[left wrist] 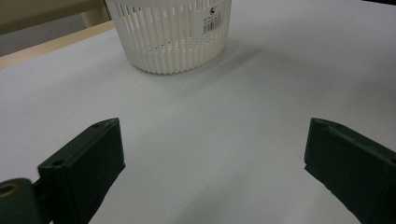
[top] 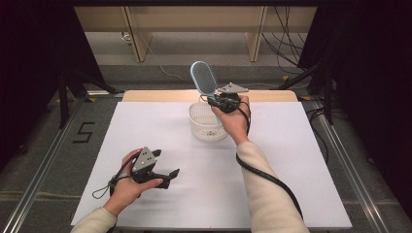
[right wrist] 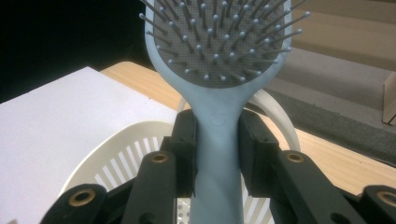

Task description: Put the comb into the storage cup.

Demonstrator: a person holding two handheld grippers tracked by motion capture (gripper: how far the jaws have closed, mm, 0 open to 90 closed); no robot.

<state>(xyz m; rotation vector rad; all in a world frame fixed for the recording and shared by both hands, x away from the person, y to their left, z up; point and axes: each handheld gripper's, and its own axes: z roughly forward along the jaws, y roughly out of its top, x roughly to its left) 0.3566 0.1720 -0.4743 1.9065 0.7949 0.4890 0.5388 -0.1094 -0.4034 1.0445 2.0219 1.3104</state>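
The right claw [top: 217, 100] is clenched on the handle of a pale blue hairbrush [top: 204, 79], its two black jaws pressing the handle from either side, as the right gripper view shows at close range [right wrist: 216, 140]. The brush [right wrist: 219, 56] stands nearly upright, head up and tilted a little to the left in the high view, its bristles facing the camera that rides on the claw. It is held in the air just above a white slotted basket [top: 207, 127], which sits on the white table [top: 291, 160] near the far edge. In the right gripper view the basket's rim [right wrist: 116, 135] curves below and behind the jaws. The left claw [top: 171, 173] rests low over the near left part of the table, well apart from the basket, its jaws released and spread wide with nothing between them. In the left gripper view it faces the basket [left wrist: 170, 37] across bare tabletop [left wrist: 210, 140].
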